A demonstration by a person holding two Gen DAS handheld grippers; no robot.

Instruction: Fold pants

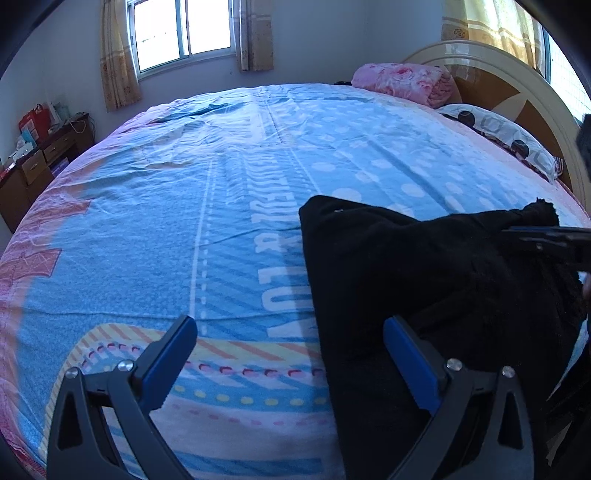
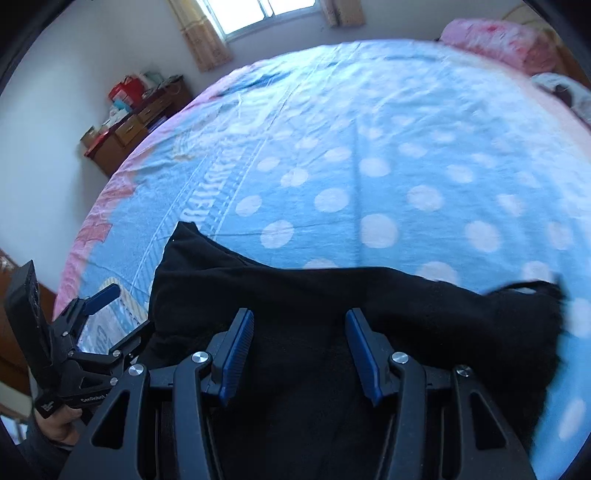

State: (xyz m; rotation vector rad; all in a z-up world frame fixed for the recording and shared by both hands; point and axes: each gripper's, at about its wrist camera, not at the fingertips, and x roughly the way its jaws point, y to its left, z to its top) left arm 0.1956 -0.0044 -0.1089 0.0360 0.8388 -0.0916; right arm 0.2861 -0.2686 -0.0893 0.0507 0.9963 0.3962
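Observation:
Black pants lie bunched on a blue patterned bedsheet near the bed's front edge, at the right of the left wrist view. My left gripper is open, its right finger over the pants' left edge, its left finger over bare sheet. In the right wrist view the pants fill the lower middle. My right gripper is open just above them, with nothing between its fingers. The left gripper shows at the lower left there. The right gripper's tip enters the left wrist view at the right edge.
A pink folded quilt and a spotted pillow lie by the headboard at the far right. A wooden dresser with boxes stands left of the bed, under a curtained window.

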